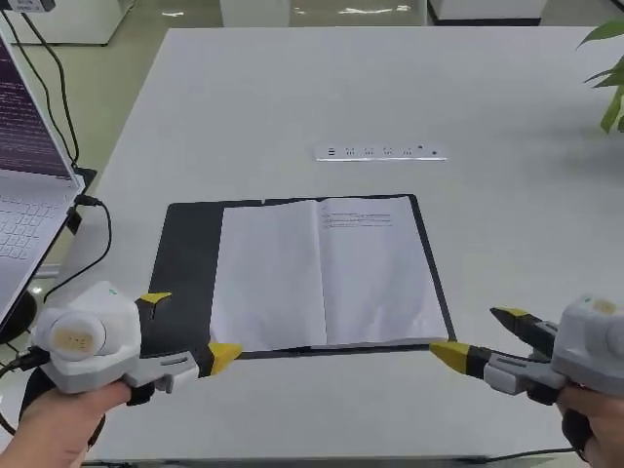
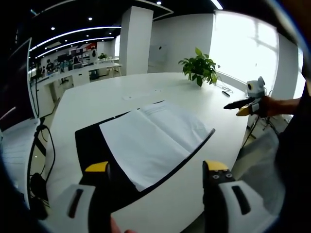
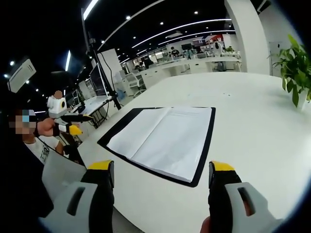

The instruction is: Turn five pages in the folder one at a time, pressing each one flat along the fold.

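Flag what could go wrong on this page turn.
1. Right gripper sits open off the folder's near right corner; the right-hand pages lie stacked flush, so it may pinch several sheets.
2. Left gripper is open near the left cover, pinning nothing; the folder could slide on the smooth table.

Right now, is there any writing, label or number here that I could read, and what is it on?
Nothing here can be read outright.
Folder, right page: a few printed lines at the top, too small to read.
Laptop screen: rows of text, too blurred to read.
Power strip: small marks, too small to read.
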`<state>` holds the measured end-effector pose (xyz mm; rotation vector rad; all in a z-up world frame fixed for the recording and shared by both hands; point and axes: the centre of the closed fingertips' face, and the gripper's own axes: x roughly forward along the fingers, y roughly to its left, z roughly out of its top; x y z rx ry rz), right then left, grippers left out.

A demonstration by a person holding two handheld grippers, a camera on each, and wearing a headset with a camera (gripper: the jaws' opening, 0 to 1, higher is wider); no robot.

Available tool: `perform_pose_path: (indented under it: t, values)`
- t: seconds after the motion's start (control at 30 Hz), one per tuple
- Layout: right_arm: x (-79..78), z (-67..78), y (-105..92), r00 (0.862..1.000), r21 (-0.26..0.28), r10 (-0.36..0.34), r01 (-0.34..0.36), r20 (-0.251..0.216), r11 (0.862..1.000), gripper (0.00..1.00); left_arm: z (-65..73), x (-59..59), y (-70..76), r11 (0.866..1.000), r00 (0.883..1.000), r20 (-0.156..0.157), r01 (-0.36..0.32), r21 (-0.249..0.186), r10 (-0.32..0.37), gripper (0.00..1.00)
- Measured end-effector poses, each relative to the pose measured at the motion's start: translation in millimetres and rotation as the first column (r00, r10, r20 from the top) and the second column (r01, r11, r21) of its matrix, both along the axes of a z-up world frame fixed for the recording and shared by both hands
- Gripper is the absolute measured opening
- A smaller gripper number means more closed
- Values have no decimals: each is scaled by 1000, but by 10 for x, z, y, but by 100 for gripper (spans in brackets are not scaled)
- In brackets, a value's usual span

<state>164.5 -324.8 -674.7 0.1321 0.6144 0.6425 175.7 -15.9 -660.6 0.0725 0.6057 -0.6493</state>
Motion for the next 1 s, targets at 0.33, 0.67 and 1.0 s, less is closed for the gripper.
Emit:
perform_pose_path:
  t: [0.33,0.67,1.0]
  values:
    - [0,-12,-47,1000,1,-12,12,-5,1000,78,11,151,-276,998,998,4,61,0,-61,76]
    - [13,-17,-77,1000,7,-20,21,-12,1000,79,49,240,-622,993,993,2,120,-9,-120,75]
    - [8,-59,-99,999,2,-24,24,-27,1000,80,-10,338,-961,984,983,-16,180,-14,-181,76]
